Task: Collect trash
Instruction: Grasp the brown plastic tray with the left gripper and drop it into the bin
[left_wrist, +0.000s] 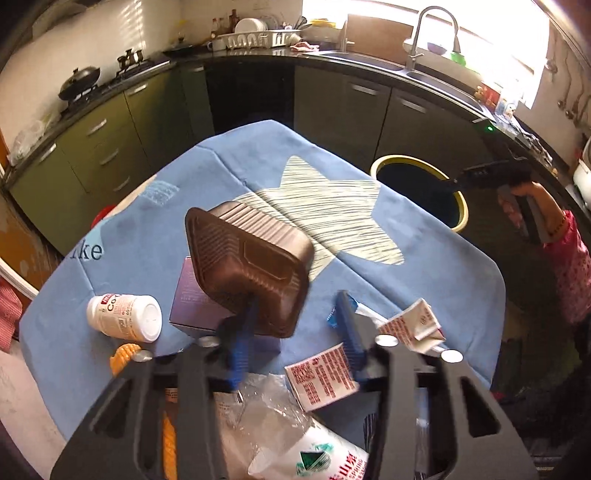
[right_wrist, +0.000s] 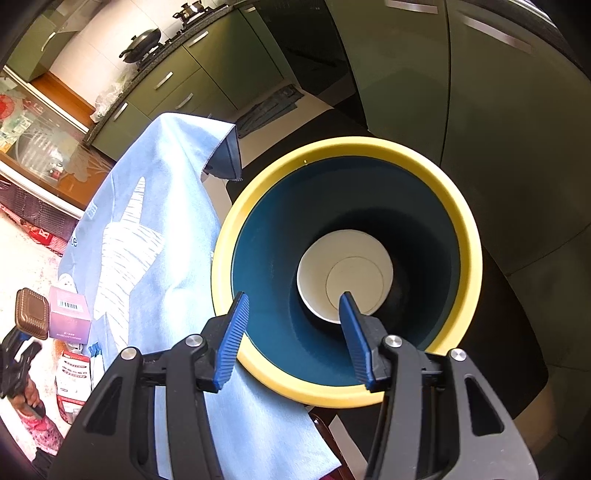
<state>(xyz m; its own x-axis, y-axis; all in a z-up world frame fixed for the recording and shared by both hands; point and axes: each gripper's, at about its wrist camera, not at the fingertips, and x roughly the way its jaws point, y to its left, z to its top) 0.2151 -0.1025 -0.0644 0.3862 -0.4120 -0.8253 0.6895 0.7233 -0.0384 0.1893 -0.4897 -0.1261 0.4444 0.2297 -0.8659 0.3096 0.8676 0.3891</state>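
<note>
A brown ribbed plastic tray (left_wrist: 251, 266) stands tipped up on the blue-clothed table (left_wrist: 424, 277), leaning on a purple box (left_wrist: 192, 299). My left gripper (left_wrist: 297, 301) has its jaws apart around the tray's lower edge. The left finger (left_wrist: 242, 339) is blurred at the rim and the right finger (left_wrist: 349, 332) stands apart from it. My right gripper (right_wrist: 293, 295) hangs open and empty over the yellow-rimmed bin (right_wrist: 369, 146), which has a white paper bowl (right_wrist: 314, 269) at its bottom. In the left wrist view the bin (left_wrist: 417, 162) stands past the table's far right corner.
On the table lie a white pill bottle (left_wrist: 125, 317), red-printed sachets (left_wrist: 319, 373), a crumpled clear bottle (left_wrist: 306, 450) and an orange item (left_wrist: 123, 356). Green cabinets and a dark counter with a sink (left_wrist: 424, 70) ring the room. A person's hand (left_wrist: 532, 192) holds the right gripper.
</note>
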